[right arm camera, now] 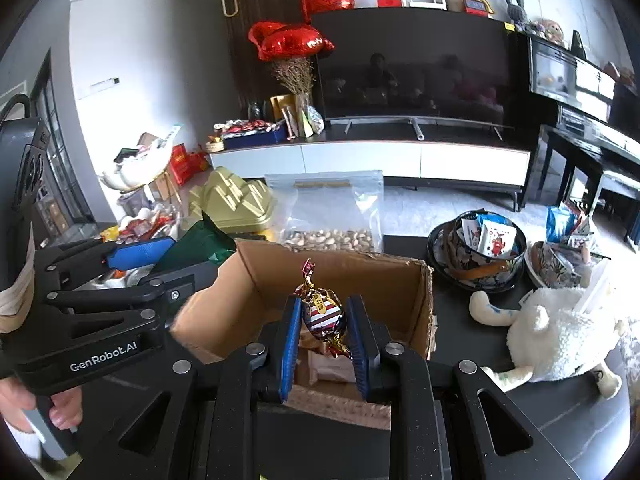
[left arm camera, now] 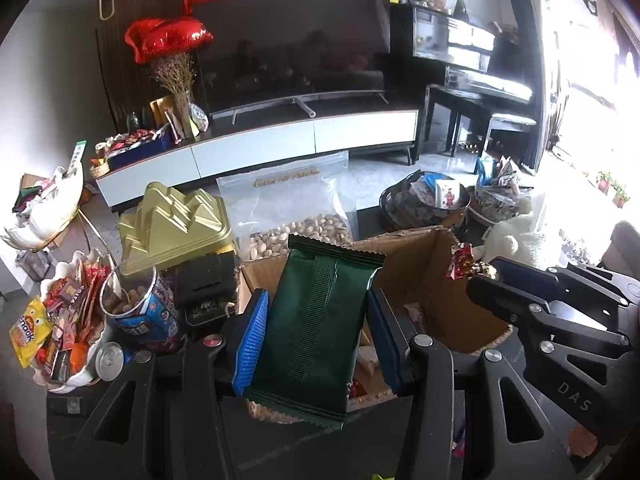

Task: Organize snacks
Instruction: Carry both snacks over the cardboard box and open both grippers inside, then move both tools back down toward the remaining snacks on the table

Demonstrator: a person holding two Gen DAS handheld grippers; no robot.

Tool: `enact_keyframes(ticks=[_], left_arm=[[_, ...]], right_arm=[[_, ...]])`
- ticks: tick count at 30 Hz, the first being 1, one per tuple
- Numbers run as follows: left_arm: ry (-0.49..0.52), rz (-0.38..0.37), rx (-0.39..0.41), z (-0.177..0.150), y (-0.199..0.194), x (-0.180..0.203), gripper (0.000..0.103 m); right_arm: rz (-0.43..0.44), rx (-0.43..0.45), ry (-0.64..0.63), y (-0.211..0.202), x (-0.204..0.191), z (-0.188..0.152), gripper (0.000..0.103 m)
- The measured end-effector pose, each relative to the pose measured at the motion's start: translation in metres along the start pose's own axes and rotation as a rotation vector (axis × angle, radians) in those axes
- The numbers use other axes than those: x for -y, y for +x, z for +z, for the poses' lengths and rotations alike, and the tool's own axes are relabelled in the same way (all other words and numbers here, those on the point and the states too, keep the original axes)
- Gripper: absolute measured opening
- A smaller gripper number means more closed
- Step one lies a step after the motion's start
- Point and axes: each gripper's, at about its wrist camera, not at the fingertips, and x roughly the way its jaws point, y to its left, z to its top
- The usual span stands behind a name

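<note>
My left gripper (left arm camera: 316, 336) is shut on a dark green snack packet (left arm camera: 320, 328) and holds it upright over the near left part of an open cardboard box (left arm camera: 436, 276). My right gripper (right arm camera: 322, 332) is shut on a striped foil-wrapped candy (right arm camera: 322, 314) and holds it above the same cardboard box (right arm camera: 360, 276). In the left wrist view the right gripper (left arm camera: 476, 276) shows at the right with the candy (left arm camera: 464, 266) at its tip. In the right wrist view the left gripper (right arm camera: 160, 256) shows at the left with the green packet (right arm camera: 196, 240).
A clear bag of pistachios (left arm camera: 296, 216), a gold tin (left arm camera: 176, 224) and a tube of snacks (left arm camera: 140, 300) stand behind and left of the box. A white dish of snacks (left arm camera: 68, 328) is at the left. Patterned bowls (right arm camera: 476, 256) and a white plush toy (right arm camera: 560, 340) lie right.
</note>
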Motion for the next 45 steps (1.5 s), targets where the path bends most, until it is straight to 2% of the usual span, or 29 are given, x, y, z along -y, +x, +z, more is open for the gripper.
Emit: enact_keyframes(ticks=[4,5,6,7,8,10,16,19,26,28,32,45], left_arm=[[0.009,0.017,-0.007,0.001,0.016,0.001,0.051],[0.007,0.049,-0.007,0.001,0.02,0.001,0.059],[0.004,0.071,-0.003,0.0,0.021,0.0,0.066],[0.005,0.086,0.005,-0.002,0.02,-0.002,0.067],[0.009,0.094,0.01,-0.005,0.02,-0.002,0.067],[0.012,0.107,0.015,-0.01,0.015,-0.001,0.068],[0.0,0.077,0.035,-0.026,-0.015,0.004,0.072],[0.005,0.081,0.049,-0.034,-0.03,0.009,0.072],[0.024,0.038,0.084,-0.059,-0.068,0.023,0.073],[0.025,0.032,0.087,-0.065,-0.074,0.026,0.073],[0.028,0.016,0.093,-0.076,-0.086,0.033,0.073],[0.046,0.006,0.102,-0.12,-0.103,0.054,0.077]], right_arm=[[0.005,-0.005,0.009,0.013,0.007,-0.001,0.025],[0.003,-0.004,0.011,0.016,0.008,-0.001,0.026],[-0.007,-0.007,0.014,0.02,0.01,-0.002,0.029],[-0.013,-0.007,0.019,0.02,0.011,-0.003,0.04],[-0.022,-0.004,0.022,0.021,0.012,-0.006,0.045],[-0.041,-0.005,0.012,0.02,0.011,-0.01,0.045],[-0.02,-0.012,0.006,0.003,0.007,-0.024,0.046],[-0.023,-0.003,0.006,-0.012,0.005,-0.031,0.052],[-0.008,0.005,0.003,-0.043,0.001,-0.053,0.052],[-0.007,0.006,-0.001,-0.051,-0.001,-0.059,0.052],[-0.01,0.011,-0.013,-0.066,-0.003,-0.071,0.059],[-0.025,-0.012,-0.031,-0.089,-0.001,-0.11,0.063]])
